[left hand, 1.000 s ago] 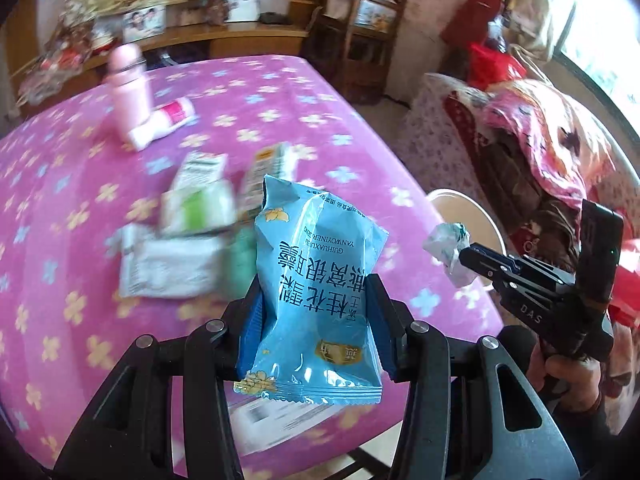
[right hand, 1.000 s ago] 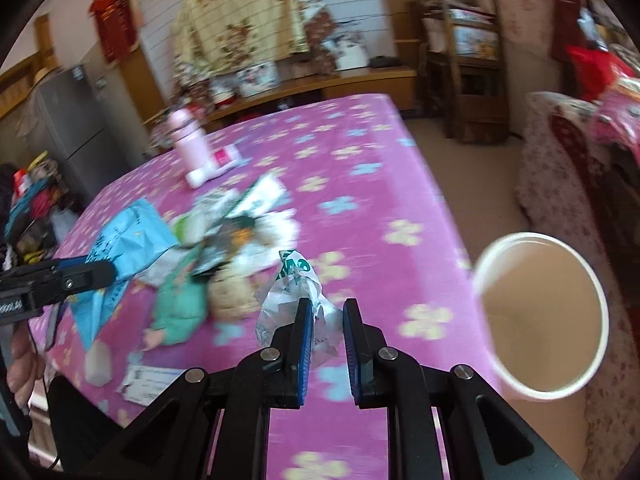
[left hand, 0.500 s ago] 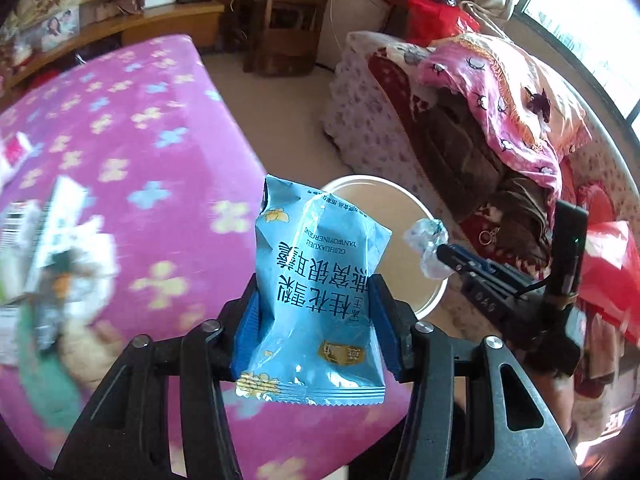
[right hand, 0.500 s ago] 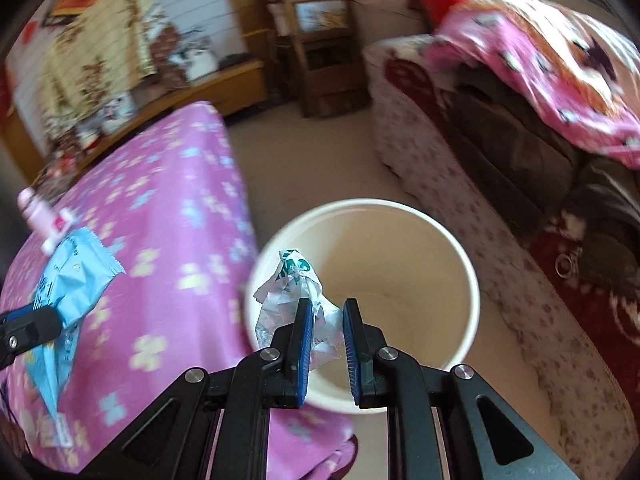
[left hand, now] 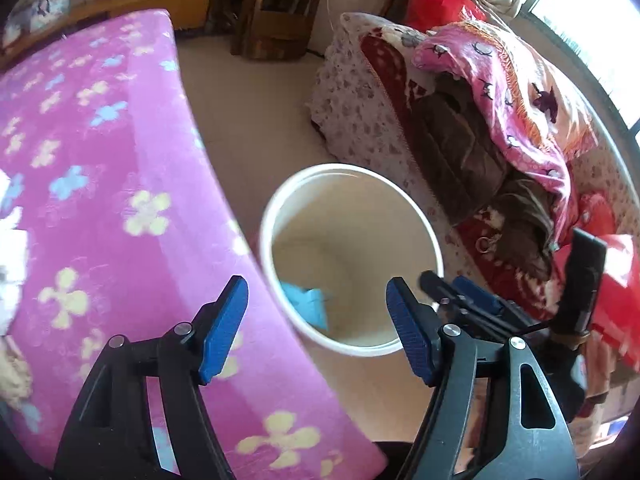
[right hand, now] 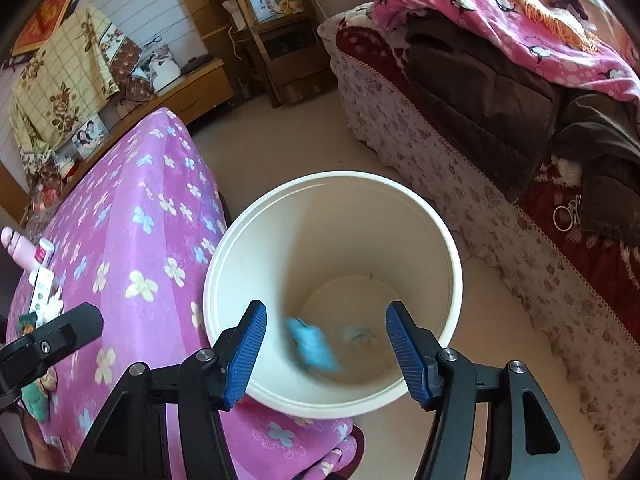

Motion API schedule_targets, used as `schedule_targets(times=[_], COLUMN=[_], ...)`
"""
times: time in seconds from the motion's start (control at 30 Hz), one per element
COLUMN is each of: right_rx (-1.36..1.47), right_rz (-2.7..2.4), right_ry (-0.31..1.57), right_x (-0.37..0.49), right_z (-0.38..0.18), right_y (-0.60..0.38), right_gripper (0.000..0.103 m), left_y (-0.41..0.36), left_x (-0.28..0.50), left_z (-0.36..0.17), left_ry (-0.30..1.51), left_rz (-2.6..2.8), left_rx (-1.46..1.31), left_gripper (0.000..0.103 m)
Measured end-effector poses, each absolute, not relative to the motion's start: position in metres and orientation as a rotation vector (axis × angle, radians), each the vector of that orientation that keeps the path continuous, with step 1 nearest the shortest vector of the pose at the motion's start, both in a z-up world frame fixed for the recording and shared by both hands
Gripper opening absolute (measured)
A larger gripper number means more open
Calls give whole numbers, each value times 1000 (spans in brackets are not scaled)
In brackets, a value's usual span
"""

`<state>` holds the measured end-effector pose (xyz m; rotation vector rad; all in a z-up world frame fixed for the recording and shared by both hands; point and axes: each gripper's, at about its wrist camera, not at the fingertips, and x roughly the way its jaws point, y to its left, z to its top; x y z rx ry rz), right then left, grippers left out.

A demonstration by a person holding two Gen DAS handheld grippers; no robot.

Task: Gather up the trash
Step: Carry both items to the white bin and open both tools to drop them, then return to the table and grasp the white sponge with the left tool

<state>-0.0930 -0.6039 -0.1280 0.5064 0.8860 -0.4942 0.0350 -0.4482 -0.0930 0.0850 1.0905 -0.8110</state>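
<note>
A white bin (right hand: pixel 416 208) stands on the floor beside the pink flowered table (right hand: pixel 132 248). It also shows in the left wrist view (left hand: pixel 428 228). A blue snack bag (right hand: pixel 314 346) and a crumpled clear wrapper (right hand: pixel 358 334) lie blurred inside the bin. The blue bag also shows in the left wrist view (left hand: pixel 308 306). My right gripper (right hand: pixel 323 350) is open and empty above the bin. My left gripper (left hand: pixel 318 330) is open and empty above the bin's near rim and the table edge. More trash (right hand: pixel 40 312) lies on the table's left.
A pink bottle (right hand: pixel 18 248) stands at the table's far left. A sofa with a pink blanket (right hand: pixel 520 20) and dark clothes runs along the right. A wooden shelf (right hand: pixel 272 32) and low cabinet (right hand: pixel 188 92) stand at the back. Bare floor lies between table and sofa.
Both grippers have opened over the bin. The blue snack bag and the crumpled wrapper have dropped into it. Both views have swung from the table to the bin.
</note>
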Motion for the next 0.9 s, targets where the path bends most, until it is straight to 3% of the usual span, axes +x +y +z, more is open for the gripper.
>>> schedule_targets(times=[0.2, 0.9], right_rx=[457, 299], right_rz=[-445, -192], right_ry=[857, 828], right_x=[-90, -51], right_z=[-111, -58], right_y=[-569, -390], right_gripper=[60, 66], left_y=[-401, -202], left_x=[29, 12], left_z=[-72, -35], left_ry=[973, 841], left_rz=[-681, -388], left_rx=[140, 129], left_gripper=[71, 71])
